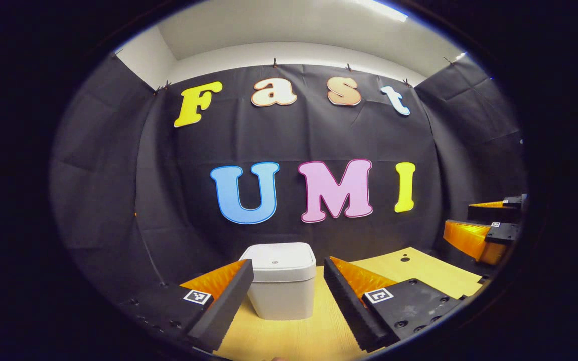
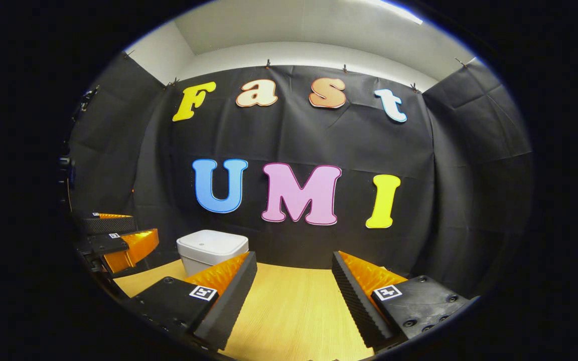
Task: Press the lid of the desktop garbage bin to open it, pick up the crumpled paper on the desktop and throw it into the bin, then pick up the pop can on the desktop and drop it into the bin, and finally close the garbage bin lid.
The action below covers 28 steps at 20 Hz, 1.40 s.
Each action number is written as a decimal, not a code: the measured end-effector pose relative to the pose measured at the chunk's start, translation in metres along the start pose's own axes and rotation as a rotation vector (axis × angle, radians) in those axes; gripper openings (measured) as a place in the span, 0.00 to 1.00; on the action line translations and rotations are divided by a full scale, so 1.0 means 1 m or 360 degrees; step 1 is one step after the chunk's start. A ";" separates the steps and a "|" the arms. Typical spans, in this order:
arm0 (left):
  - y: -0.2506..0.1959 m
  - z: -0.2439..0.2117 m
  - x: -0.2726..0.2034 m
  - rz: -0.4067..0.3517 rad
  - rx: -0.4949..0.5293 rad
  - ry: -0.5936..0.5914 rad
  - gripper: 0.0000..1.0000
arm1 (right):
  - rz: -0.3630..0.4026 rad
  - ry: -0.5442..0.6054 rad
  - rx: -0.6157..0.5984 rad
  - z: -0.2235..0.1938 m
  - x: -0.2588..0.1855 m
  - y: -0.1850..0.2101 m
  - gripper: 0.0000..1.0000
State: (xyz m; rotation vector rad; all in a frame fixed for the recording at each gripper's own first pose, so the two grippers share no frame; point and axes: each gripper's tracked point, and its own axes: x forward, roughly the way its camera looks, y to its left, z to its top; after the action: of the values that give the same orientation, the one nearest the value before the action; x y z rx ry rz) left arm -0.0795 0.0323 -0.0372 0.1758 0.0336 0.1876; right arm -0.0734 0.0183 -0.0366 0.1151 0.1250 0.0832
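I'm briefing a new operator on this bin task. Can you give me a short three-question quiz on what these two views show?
1. True or false: the lid of the white square plastic desktop bin is shut.
2. Multiple choice: in the left gripper view, the bin stands (a) between the left tool's two fingers, farther off, (b) clamped by them, (c) on its side.
3. Fill in: in the right gripper view, the right tool has its jaws ___, with the light wooden desktop between them.

Key: 1 true; 2 a; 3 open.
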 end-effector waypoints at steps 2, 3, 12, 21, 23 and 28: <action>0.001 0.002 -0.001 -0.0007 0.0003 -0.0006 0.95 | 0.0007 0.0000 -0.0008 0.000 0.001 0.002 0.97; 0.001 0.004 0.000 -0.0010 0.0005 -0.0014 0.95 | 0.0007 -0.0005 -0.0011 0.001 0.001 0.003 0.97; -0.004 0.007 0.005 -0.0005 0.0003 -0.0036 0.95 | 0.0078 0.0013 -0.0004 0.000 0.016 0.014 0.97; -0.011 0.004 0.011 -0.0079 -0.0083 -0.0011 0.96 | 0.0117 -0.0093 -0.0119 0.010 0.007 0.030 0.97; -0.007 0.000 0.011 -0.0071 -0.0080 0.0011 0.96 | 0.0129 -0.0100 -0.0107 0.010 0.008 0.033 0.96; -0.004 -0.001 0.005 -0.0082 -0.0058 0.0015 0.96 | 0.0110 -0.0083 -0.0076 0.008 0.010 0.028 0.97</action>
State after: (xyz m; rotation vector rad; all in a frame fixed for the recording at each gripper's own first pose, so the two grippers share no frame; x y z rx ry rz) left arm -0.0739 0.0291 -0.0388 0.1374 0.0439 0.1375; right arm -0.0645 0.0459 -0.0267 0.0735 0.0666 0.1521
